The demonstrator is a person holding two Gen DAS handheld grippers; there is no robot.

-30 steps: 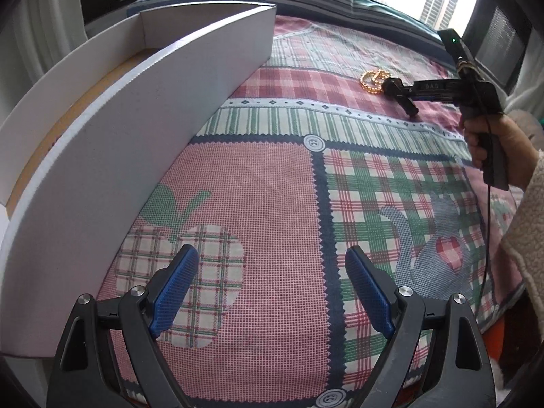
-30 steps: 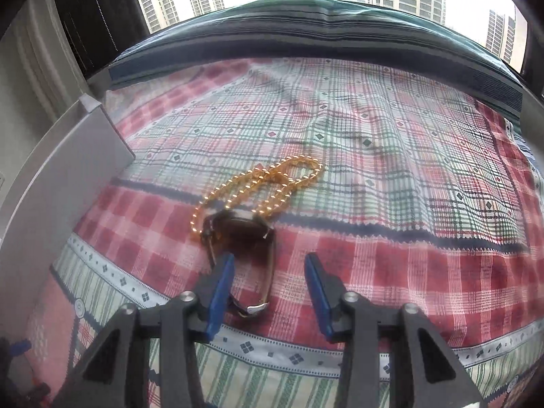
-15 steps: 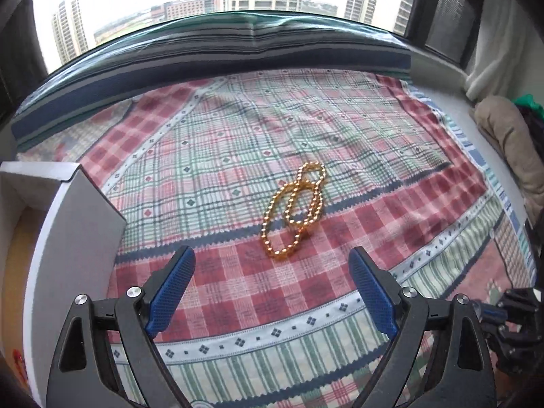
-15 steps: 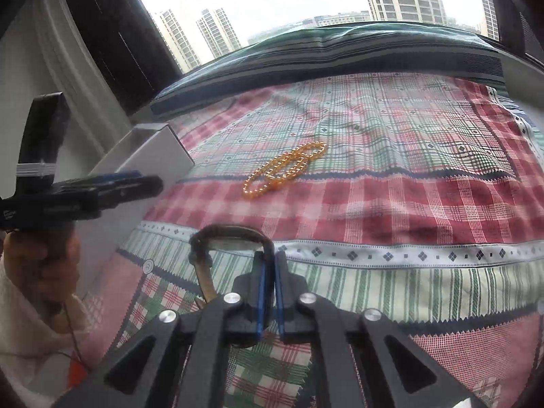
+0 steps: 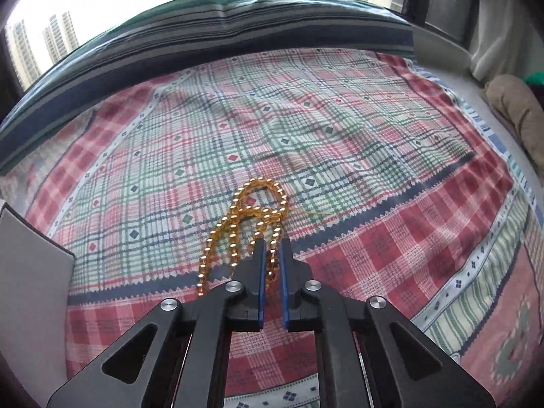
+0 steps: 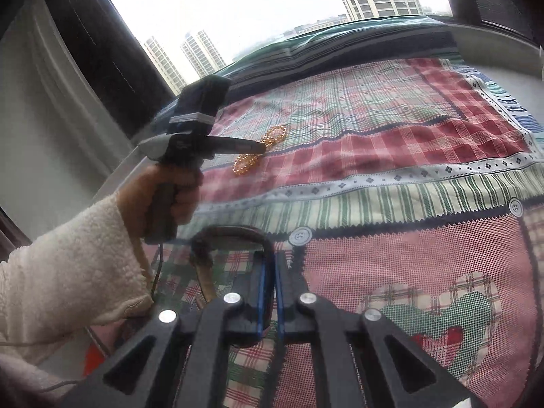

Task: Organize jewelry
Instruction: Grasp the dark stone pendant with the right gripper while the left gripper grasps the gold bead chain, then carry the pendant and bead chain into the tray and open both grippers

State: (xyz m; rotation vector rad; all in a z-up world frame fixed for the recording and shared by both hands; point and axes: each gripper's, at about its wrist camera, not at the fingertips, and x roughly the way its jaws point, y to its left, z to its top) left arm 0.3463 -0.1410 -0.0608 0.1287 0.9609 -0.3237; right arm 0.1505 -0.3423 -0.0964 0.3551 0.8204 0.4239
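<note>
Writing: none legible on any surface in either view; the small markings on the left tool's black body are too blurred to read.

Left gripper (image 5: 272,243): jaws drawn nearly together, clamped on a strand of the gold bead necklace (image 5: 244,217). One bead run passes between the blue pads (image 5: 261,272); the other loops lie on the plaid quilt (image 5: 374,156) just ahead and to the left of the fingertips. A thin loose thread trails right from the beads. White box wall (image 5: 30,265) at the left edge.

Seen from the right wrist view, the left hand (image 6: 170,197) grips the tool's pistol handle, knuckles toward the camera, fleece sleeve (image 6: 68,258) at the wrist. The tool extends roughly level across the quilt (image 6: 408,156), tips down at the necklace (image 6: 275,134).

Right gripper (image 6: 270,265): jaws closed onto the strap of a watch (image 6: 231,234). The dark band arcs up and left from the fingertips, a tan strap end hanging below; whether the watch is clear of the quilt cannot be told. It is well apart from the necklace.
</note>
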